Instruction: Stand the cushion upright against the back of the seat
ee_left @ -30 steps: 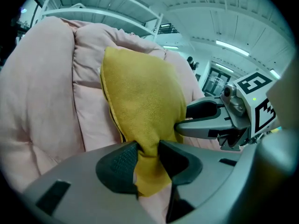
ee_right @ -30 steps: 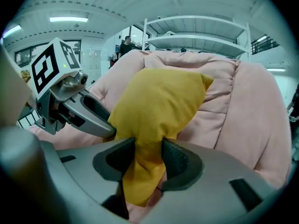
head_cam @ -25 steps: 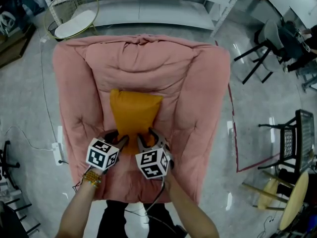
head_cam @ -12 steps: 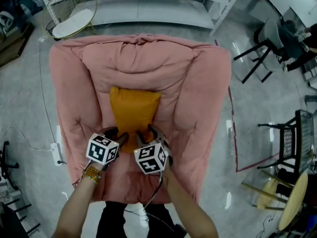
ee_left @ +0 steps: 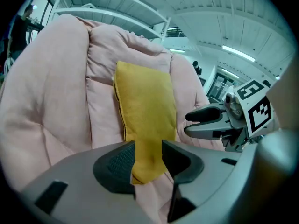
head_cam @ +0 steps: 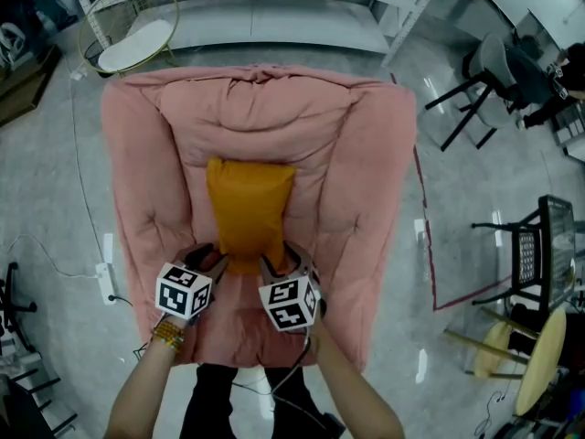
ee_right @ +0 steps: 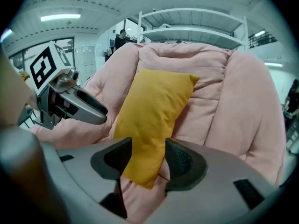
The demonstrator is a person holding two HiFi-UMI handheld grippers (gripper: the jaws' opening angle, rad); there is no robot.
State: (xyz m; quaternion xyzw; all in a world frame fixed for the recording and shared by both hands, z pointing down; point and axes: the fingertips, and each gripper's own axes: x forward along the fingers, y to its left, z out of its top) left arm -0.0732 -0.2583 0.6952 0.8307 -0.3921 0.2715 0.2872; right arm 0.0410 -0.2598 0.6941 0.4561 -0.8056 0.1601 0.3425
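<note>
Yellow cushion (head_cam: 249, 210), long axis up seat back (head_cam: 274, 117), lean shown only in gripper views, lower corners between opening jaws of left gripper (ee_left: 148, 153), right gripper (ee_right: 148, 150)

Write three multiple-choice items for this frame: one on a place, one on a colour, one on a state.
1. Where is the cushion?
A. on a bed
B. in the middle of the pink armchair
C. in a box
2. What colour is the cushion?
A. blue
B. white
C. mustard yellow
3. How does the cushion sit?
A. standing against the backrest
B. lying flat
C. folded in half
Answers: 1 B, the armchair surrounds it in the head view; 2 C, all three views show it yellow; 3 A, both gripper views show it rising up the backrest.
</note>
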